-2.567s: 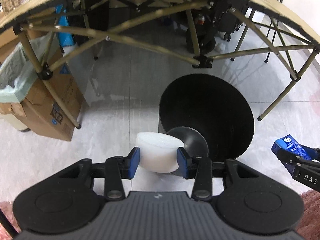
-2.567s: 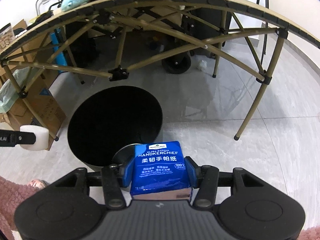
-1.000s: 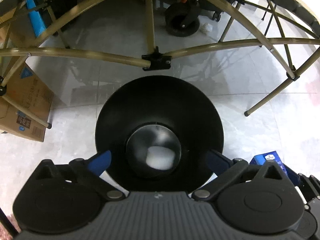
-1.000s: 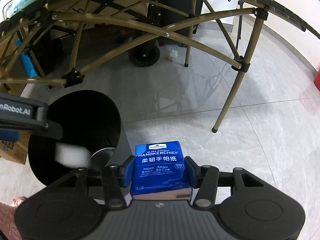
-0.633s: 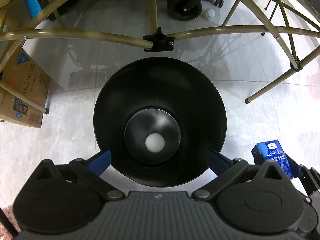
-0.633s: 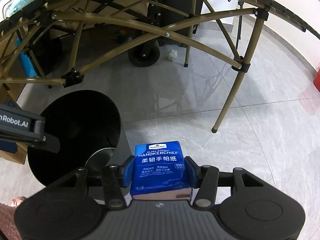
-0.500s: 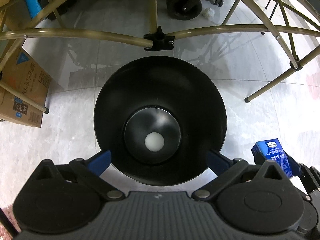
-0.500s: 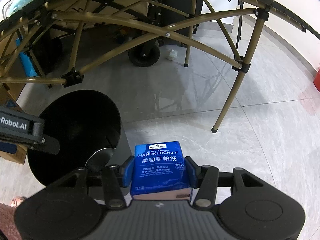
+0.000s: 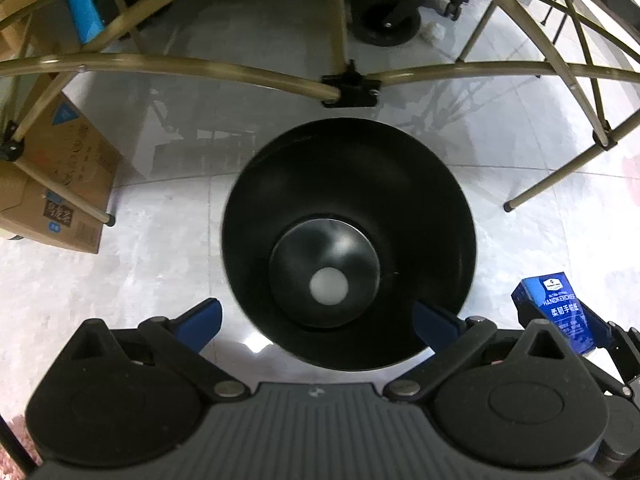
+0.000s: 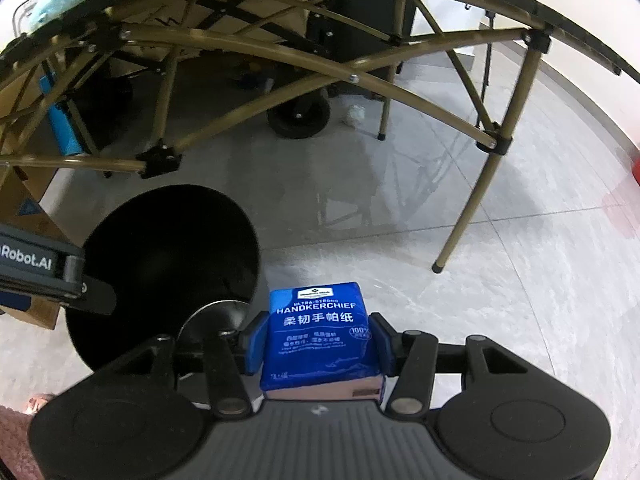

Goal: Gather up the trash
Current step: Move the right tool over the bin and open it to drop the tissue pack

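Note:
A black round trash bin [image 9: 432, 216] stands on the floor under a folding table. A white round object [image 9: 328, 286] lies at its bottom. My left gripper [image 9: 318, 320] is open and empty, right above the bin's mouth. My right gripper [image 10: 318, 338] is shut on a blue handkerchief tissue pack [image 10: 318, 332], held just to the right of the bin [image 10: 168, 240]. The pack also shows in the left wrist view [image 9: 560, 308].
The table's olive metal legs and braces [image 9: 348, 88] cross above and behind the bin. A cardboard box [image 9: 56, 184] sits on the left. A black wheel [image 10: 300, 118] and a crumpled white scrap [image 10: 355, 114] lie farther back. Grey tiled floor extends to the right.
My left gripper moved over the bin and opened; the white object fell to the bottom. Since half a second ago the left view has shifted slightly. The right gripper still holds the pack.

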The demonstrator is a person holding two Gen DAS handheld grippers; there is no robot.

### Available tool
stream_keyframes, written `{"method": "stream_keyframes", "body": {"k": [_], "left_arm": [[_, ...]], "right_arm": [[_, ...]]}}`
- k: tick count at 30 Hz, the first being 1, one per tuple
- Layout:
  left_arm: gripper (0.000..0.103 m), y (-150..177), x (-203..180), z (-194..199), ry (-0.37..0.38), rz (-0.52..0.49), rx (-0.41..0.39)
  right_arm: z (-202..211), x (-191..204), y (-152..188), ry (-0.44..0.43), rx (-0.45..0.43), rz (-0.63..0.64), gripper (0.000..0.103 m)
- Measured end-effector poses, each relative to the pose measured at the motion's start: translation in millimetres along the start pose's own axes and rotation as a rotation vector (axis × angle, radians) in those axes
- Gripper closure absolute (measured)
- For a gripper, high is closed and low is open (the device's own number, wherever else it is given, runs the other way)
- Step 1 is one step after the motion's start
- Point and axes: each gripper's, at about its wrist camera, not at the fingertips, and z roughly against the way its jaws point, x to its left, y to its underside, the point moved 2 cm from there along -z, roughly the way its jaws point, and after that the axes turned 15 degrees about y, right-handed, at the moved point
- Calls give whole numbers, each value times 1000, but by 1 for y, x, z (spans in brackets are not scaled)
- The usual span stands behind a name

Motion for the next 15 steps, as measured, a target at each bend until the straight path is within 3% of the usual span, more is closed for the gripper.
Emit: {"method": "stream_keyframes", "body": {"k": [15], "left_arm": [[0, 6, 62, 34, -81, 83, -51]], "right_arm": [[11, 63, -14, -88, -38, 78, 51]]}}
